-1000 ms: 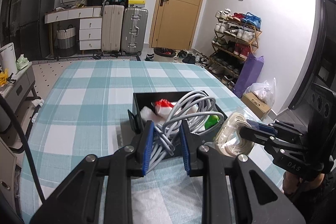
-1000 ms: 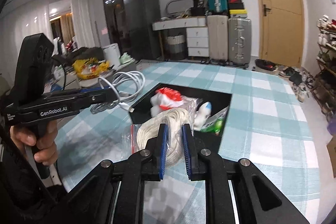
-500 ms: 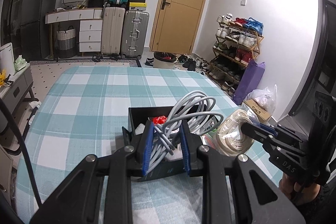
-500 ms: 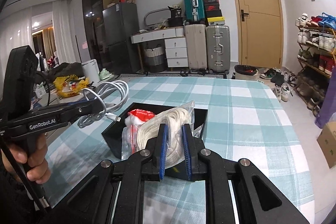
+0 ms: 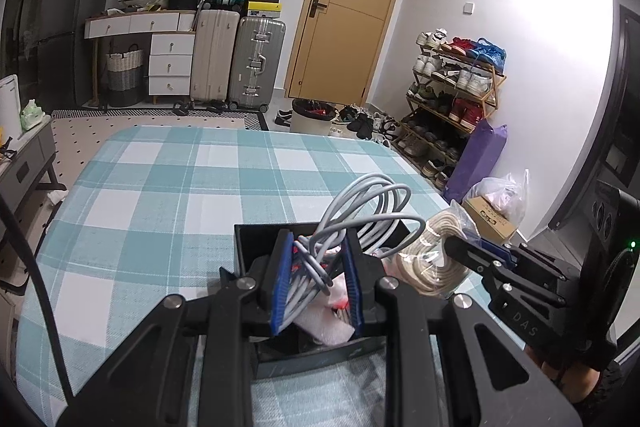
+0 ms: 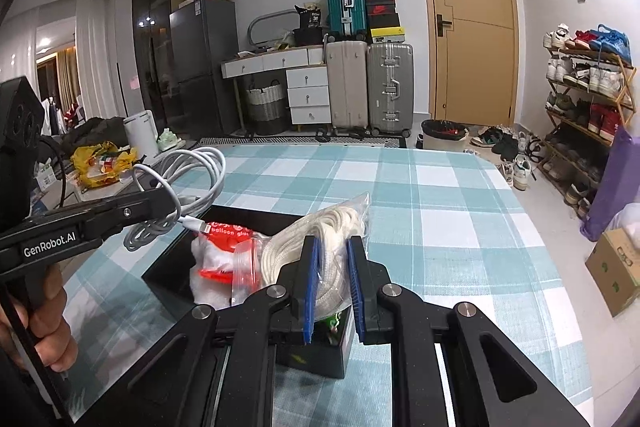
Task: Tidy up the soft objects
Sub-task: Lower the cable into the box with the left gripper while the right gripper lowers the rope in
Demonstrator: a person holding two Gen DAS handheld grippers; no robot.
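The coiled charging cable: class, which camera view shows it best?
The right wrist view: the coiled charging cable hangs whole from the left gripper, connector visible, above the black box. In the left wrist view its loops show, but the gripper's pads hide the rest.

The storage box (image 6: 168,277) stands on the table (image 6: 440,211), near its front edge. Above the box, the cable coil (image 6: 192,183) is at the left and the bagged rope (image 6: 320,247) at the right. In the box lies a balloon packet (image 6: 224,231).
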